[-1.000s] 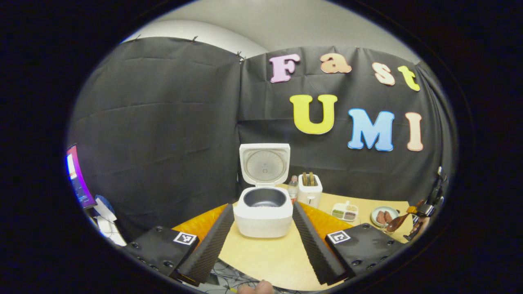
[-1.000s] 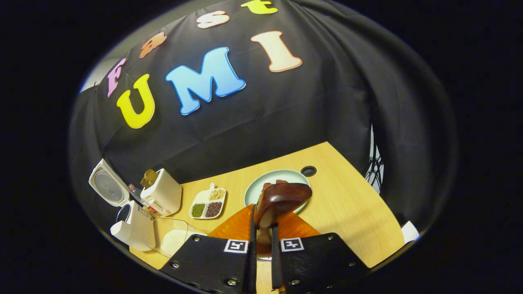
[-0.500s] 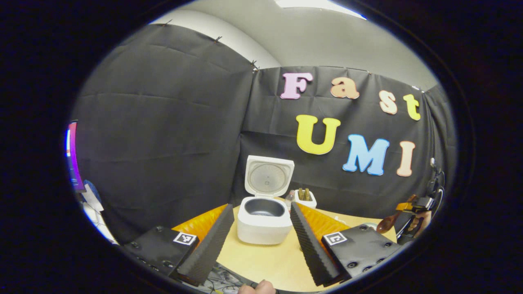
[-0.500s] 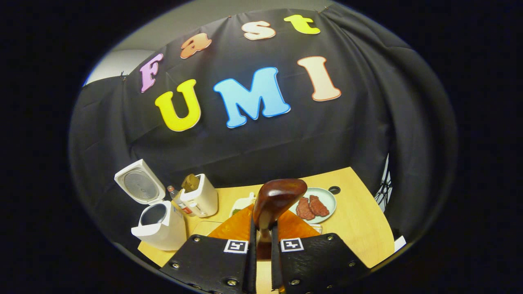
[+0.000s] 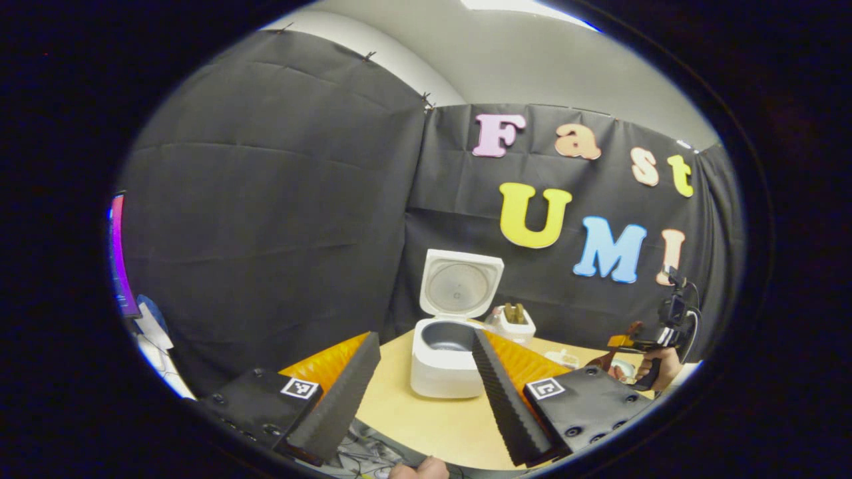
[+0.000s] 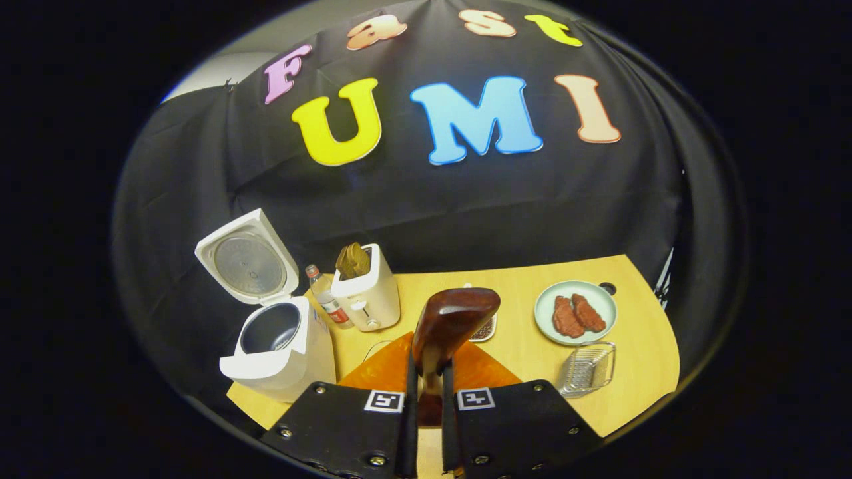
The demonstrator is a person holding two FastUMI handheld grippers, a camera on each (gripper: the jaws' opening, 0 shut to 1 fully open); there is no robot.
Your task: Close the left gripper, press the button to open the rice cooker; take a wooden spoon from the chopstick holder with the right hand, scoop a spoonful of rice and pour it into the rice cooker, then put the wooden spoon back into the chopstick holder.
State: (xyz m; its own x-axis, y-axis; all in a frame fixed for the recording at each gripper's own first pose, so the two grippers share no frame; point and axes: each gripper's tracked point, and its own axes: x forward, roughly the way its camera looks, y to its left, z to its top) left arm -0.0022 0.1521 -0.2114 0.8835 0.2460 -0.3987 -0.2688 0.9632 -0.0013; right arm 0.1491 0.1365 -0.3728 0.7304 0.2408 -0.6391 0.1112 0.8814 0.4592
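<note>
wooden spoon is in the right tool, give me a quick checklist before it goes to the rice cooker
1. Rice cooker lid open, pot exposed: ok, the lid stands upright and the dark inner pot shows.
2. Right tool shut on the wooden spoon: ok, both fingers clamp the handle, bowl ahead of them.
3. Rice in the spoon: cannot tell, the right gripper view faces the bowl's brown back.
4. Left tool out of the way: ok, open, holding nothing, short of the cooker.
5. Chopstick holder upright for the return: ok, it stands beside the cooker, other utensils inside.
6. Path to the pot: cannot tell; a small bottle stands between holder and cooker.
</note>
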